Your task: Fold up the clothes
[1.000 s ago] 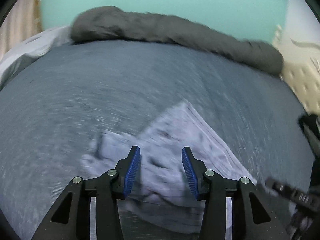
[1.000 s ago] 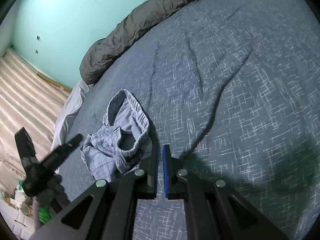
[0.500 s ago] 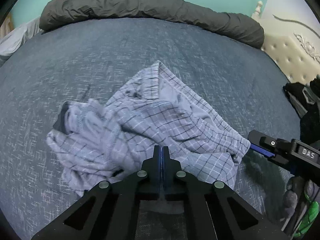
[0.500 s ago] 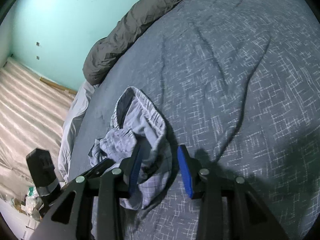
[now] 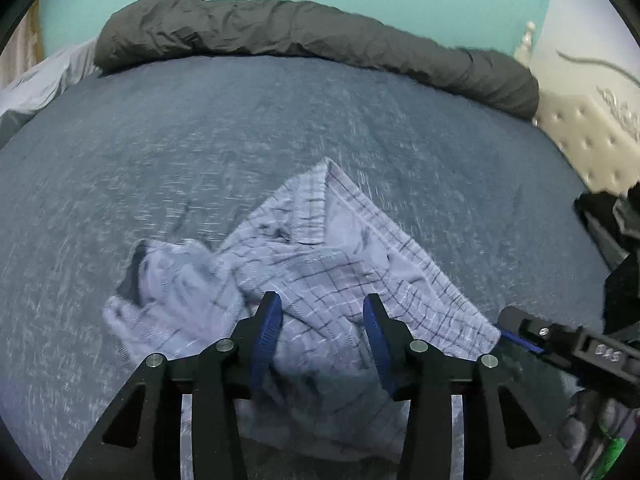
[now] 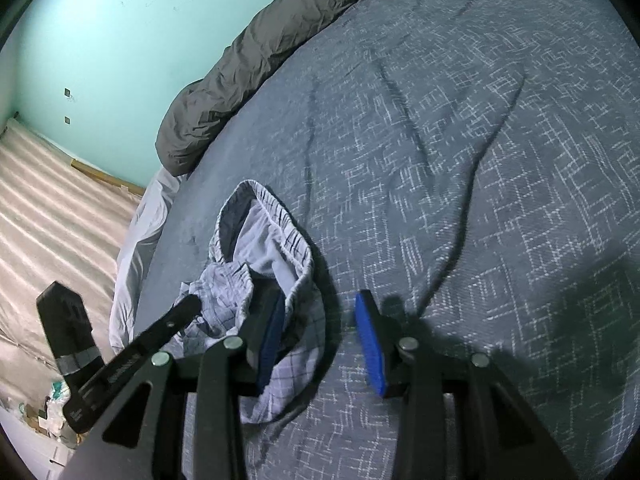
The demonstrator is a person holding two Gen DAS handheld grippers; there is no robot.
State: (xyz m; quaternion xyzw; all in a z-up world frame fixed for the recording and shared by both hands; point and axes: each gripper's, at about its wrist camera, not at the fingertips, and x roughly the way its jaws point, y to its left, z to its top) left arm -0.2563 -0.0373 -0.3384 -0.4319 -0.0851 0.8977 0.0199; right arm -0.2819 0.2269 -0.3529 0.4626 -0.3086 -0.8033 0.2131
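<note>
A crumpled pair of light checked shorts (image 5: 312, 280) lies on the blue-grey bedspread (image 5: 200, 140). My left gripper (image 5: 322, 320) is open, its blue pads just above the near part of the shorts, holding nothing. The right gripper's tip (image 5: 560, 346) shows at the shorts' right edge in that view. In the right wrist view the shorts (image 6: 264, 264) lie bunched with the waistband open. My right gripper (image 6: 320, 320) is open over the shorts' near edge, left pad over the cloth, right pad over the bedspread (image 6: 480, 160). The left gripper (image 6: 132, 360) reaches in from the left.
A rolled dark grey duvet (image 5: 300, 40) lies along the far edge of the bed, against a teal wall. A cream tufted headboard (image 5: 592, 132) is at the right. The bed's left edge drops to a striped floor (image 6: 48, 220), with clutter at lower left.
The left gripper went from open to shut half a second ago and is open again now. The right gripper opened from shut and moved in over the shorts' edge.
</note>
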